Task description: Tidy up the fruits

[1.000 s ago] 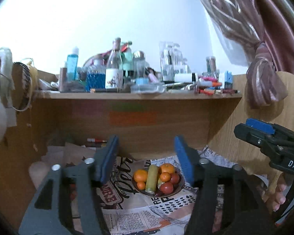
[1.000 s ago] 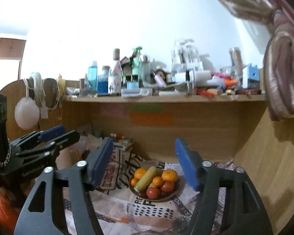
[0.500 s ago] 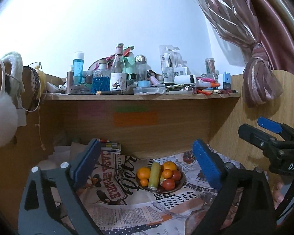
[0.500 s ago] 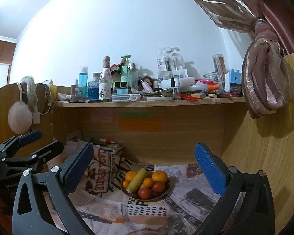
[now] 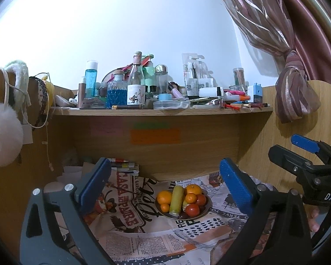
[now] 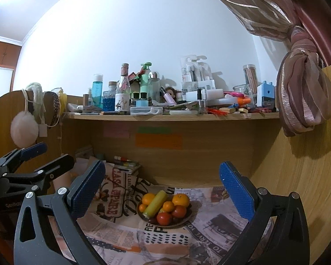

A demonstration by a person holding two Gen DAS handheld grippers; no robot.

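Big wooden counter (image 6: 298, 176) with curved side panels takes up most of the view, with a shelf (image 6: 172, 116) across the back that's packed with bottles, tubes and boxes. A pinkish curtain (image 6: 304, 101) is knotted up on the right and a fluffy white pom-pom (image 6: 24, 129) hangs off the left panel. The counter top is covered in newspaper (image 6: 176, 238), and right in the middle of it sits a small dark bowl (image 6: 188, 217) piled with fruit: a few oranges (image 6: 181, 199), a couple of red tomatoes (image 6: 164, 218), and a long yellow-green fruit (image 6: 155, 203) lying across the pile. Both sets of tongs point level at the bowl from well back. The left tongs (image 5: 165, 184) have just been opening and are spread wide with nothing between the blue pads; same deal for the right tongs (image 6: 163, 186), spread all the way and empty. Each one also shows up at the edge of the other's view.
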